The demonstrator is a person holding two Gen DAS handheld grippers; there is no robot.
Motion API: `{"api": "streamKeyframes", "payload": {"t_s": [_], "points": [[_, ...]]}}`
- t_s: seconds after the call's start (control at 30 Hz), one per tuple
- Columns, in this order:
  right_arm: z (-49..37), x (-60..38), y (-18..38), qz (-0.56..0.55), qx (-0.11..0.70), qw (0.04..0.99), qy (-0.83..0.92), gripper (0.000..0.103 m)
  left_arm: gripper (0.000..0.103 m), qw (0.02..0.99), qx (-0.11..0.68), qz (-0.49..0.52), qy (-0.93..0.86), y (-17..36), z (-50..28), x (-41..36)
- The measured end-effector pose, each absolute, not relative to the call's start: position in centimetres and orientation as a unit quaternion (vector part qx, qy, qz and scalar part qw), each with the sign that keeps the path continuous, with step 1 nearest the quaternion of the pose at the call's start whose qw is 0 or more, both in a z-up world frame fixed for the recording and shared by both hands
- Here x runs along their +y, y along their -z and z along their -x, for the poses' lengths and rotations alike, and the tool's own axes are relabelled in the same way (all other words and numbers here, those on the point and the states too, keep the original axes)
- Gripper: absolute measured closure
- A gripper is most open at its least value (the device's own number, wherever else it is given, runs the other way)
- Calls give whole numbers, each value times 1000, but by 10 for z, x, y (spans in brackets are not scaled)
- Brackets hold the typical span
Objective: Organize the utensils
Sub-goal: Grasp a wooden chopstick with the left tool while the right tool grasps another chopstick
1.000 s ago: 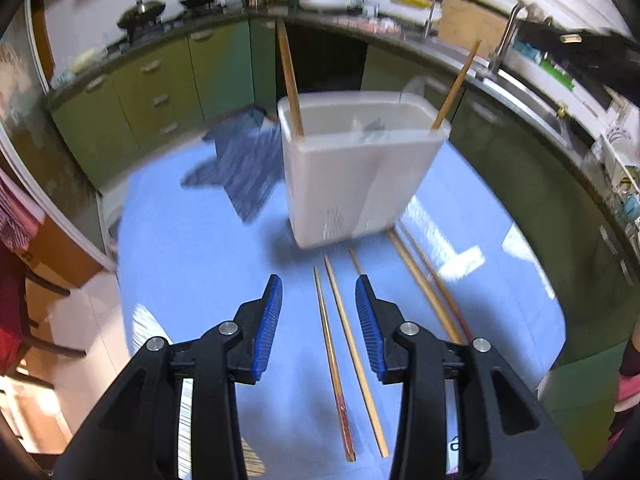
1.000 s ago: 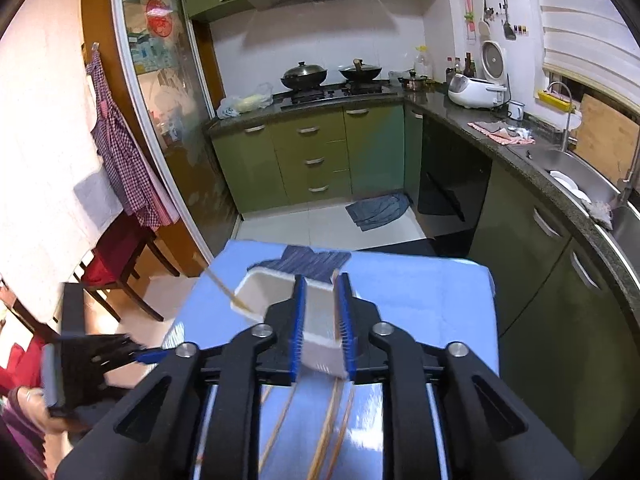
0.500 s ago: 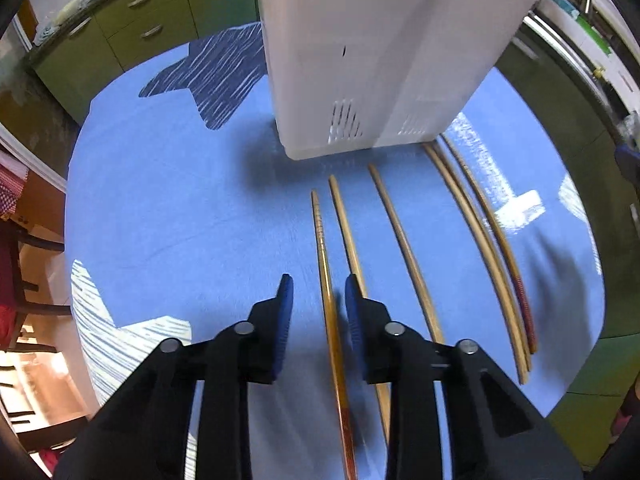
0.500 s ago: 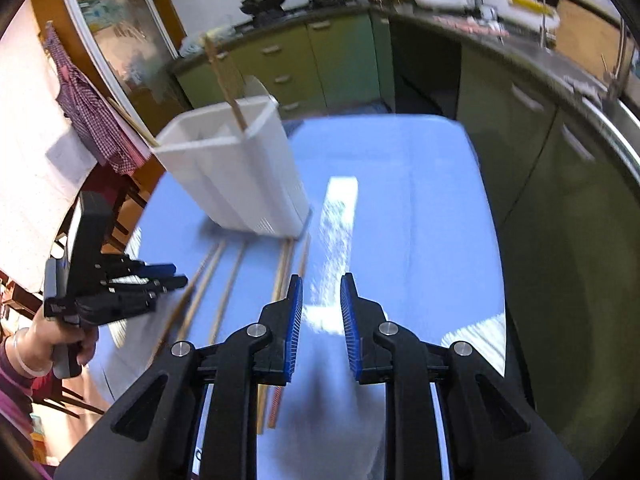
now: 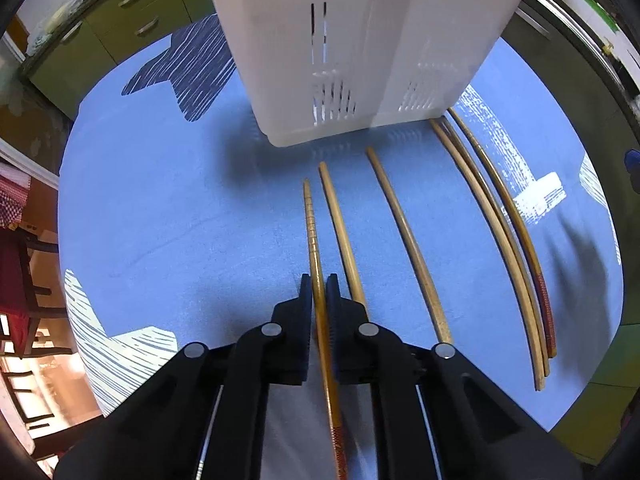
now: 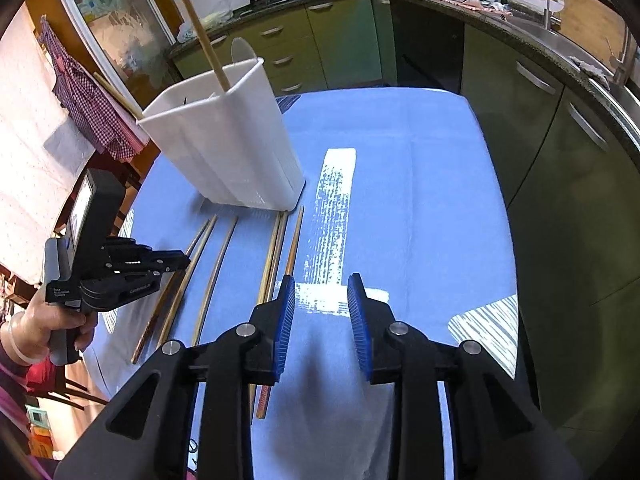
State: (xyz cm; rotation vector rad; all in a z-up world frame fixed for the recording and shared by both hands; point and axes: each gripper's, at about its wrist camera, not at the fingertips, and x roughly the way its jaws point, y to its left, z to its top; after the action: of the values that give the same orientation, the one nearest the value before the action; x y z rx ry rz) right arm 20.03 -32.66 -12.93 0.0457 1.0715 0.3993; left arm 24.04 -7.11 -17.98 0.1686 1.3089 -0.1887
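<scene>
In the left wrist view the left gripper (image 5: pixel 319 285) clamps a chopstick (image 5: pixel 311 224) at lower centre, the white holder (image 5: pixel 360 40) cut off above, while the right wrist view shows its rim and the right gripper (image 6: pixel 321 293) parted over blue cloth (image 6: pixel 420 200).

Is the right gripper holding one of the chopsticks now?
No, the right gripper is open over the blue cloth, and nothing lies between its fingers.
</scene>
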Motion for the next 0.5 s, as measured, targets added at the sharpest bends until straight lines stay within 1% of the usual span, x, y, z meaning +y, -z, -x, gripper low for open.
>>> {"api": "streamKeyframes", "payload": {"t_s": [0.17, 0.5], "points": [[-209, -313, 141, -13, 526, 828, -196, 75, 97, 799, 591, -58, 91, 166, -236, -62], [-233, -267, 178, 23, 564, 802, -194, 75, 97, 859, 504, -44, 83, 100, -197, -33]]}}
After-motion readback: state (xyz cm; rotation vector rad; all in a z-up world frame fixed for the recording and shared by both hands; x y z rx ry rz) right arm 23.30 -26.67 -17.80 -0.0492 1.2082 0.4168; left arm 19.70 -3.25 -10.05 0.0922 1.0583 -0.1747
